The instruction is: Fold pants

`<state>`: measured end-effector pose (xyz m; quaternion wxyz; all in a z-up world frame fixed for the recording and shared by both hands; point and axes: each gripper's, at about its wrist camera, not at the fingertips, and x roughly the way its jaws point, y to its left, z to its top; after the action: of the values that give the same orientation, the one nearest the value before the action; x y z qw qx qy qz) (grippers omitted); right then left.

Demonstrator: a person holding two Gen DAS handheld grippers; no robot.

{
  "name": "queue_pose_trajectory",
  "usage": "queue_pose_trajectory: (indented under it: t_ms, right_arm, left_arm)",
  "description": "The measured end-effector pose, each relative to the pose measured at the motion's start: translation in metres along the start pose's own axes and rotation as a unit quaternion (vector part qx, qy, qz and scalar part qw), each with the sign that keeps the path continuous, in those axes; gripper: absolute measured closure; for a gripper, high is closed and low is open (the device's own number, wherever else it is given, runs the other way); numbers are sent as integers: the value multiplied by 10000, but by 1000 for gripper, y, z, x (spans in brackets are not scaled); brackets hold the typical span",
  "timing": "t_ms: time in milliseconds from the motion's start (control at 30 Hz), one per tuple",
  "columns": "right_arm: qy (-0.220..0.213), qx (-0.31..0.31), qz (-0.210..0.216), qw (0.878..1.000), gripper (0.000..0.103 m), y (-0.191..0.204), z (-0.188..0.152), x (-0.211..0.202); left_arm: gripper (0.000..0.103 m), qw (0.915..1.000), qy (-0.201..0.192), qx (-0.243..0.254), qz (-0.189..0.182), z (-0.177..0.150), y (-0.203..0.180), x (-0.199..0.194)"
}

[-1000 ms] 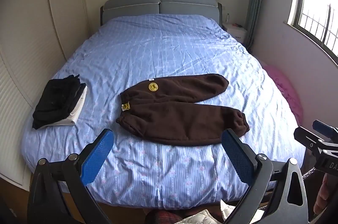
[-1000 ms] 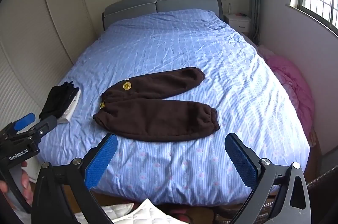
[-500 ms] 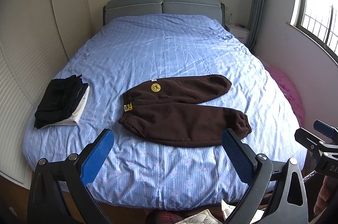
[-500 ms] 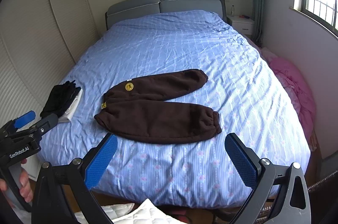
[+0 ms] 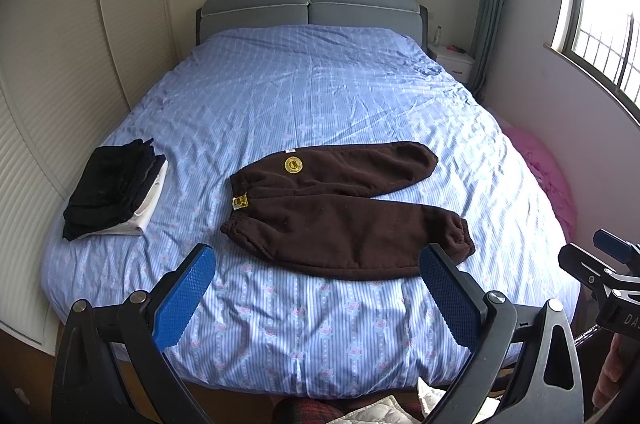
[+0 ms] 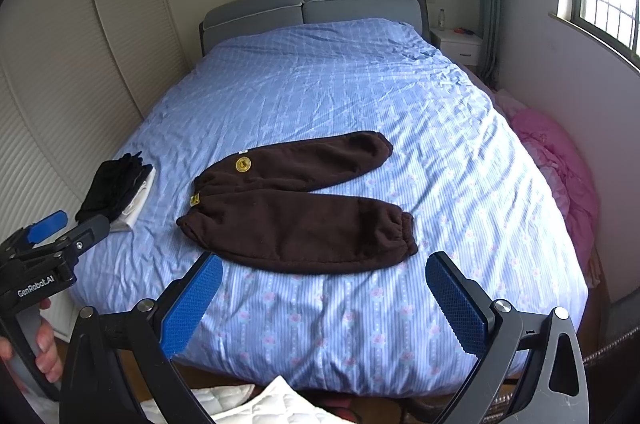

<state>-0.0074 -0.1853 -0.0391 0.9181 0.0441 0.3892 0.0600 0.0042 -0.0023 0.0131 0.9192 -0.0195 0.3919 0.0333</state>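
Note:
Dark brown fleece pants [image 5: 344, 208] lie flat on the blue striped bed cover, waistband to the left, two legs spread to the right, a round yellow patch near the waist. They also show in the right wrist view [image 6: 296, 204]. My left gripper [image 5: 316, 272] is open and empty, held off the foot of the bed, short of the pants. My right gripper [image 6: 324, 284] is open and empty, also short of the pants' near leg.
A folded stack of black and white clothes [image 5: 116, 188] lies at the bed's left edge. The bed cover [image 5: 320, 96] runs back to a grey headboard [image 5: 312, 8]. Pink bedding [image 6: 560, 160] lies on the floor at right. A wardrobe wall [image 6: 60, 72] stands left.
Both grippers have drifted slightly forward and up; the pants and clothes stack sit a little lower in view. Nothing on the bed has moved.

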Motion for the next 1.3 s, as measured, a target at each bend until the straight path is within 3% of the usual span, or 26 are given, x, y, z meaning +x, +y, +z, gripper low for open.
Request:
queue_pose_trajectory:
  t_ms: [1300]
  right_arm:
    - [30,-9,19,10000,0,-4,4,6]
  left_arm:
    - [0,10000,-4,-6,-15,6,-4,2]
